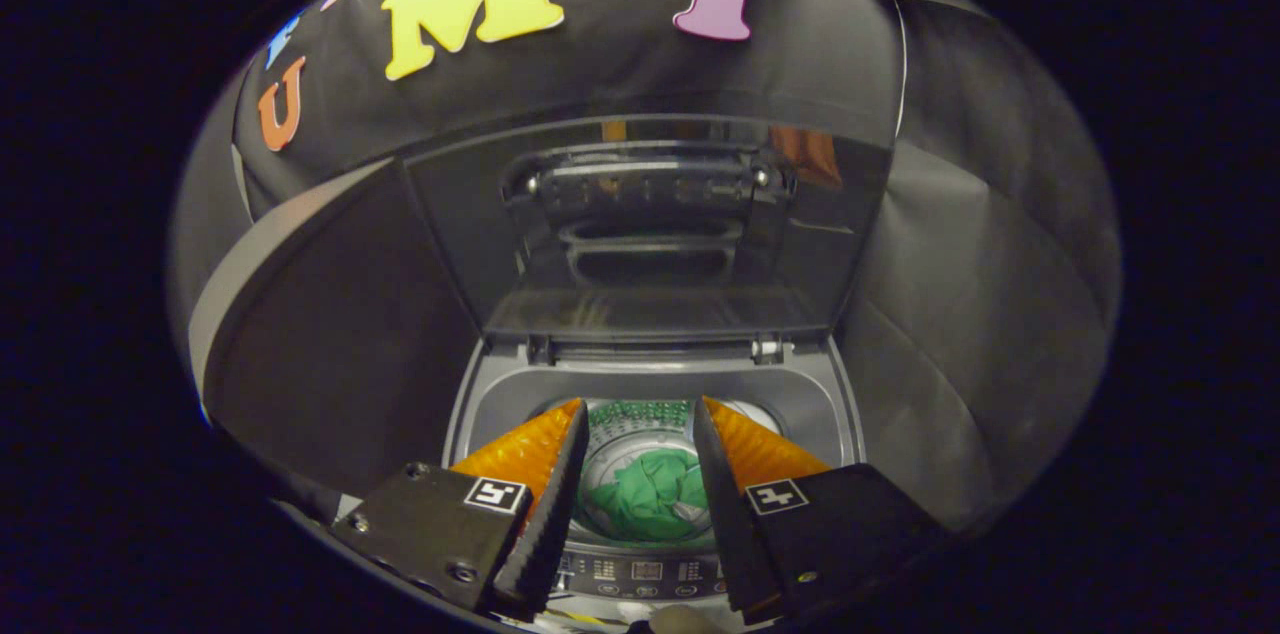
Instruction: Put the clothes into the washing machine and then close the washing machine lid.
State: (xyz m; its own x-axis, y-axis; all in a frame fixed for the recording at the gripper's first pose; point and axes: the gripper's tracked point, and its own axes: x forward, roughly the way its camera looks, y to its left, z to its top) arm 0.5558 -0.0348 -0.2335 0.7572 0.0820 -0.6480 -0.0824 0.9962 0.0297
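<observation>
A grey top-loading washing machine (pixel 500 394) stands below me with its lid (pixel 650 224) raised upright at the back. Green clothes (pixel 645 494) lie in the drum (pixel 640 419), seen down between my fingers. My gripper (pixel 640 409) hovers above the drum opening, open, with nothing between its fingers. The clothes rest well below the fingertips, untouched. The machine's control panel (pixel 645 571) runs along the front edge, under the fingers.
Black cloth walls (pixel 980 314) close in behind and to the right of the machine. A dark panel with a pale edge (pixel 330 334) stands to the left of the lid. The lid's handle recess (pixel 650 254) faces me.
</observation>
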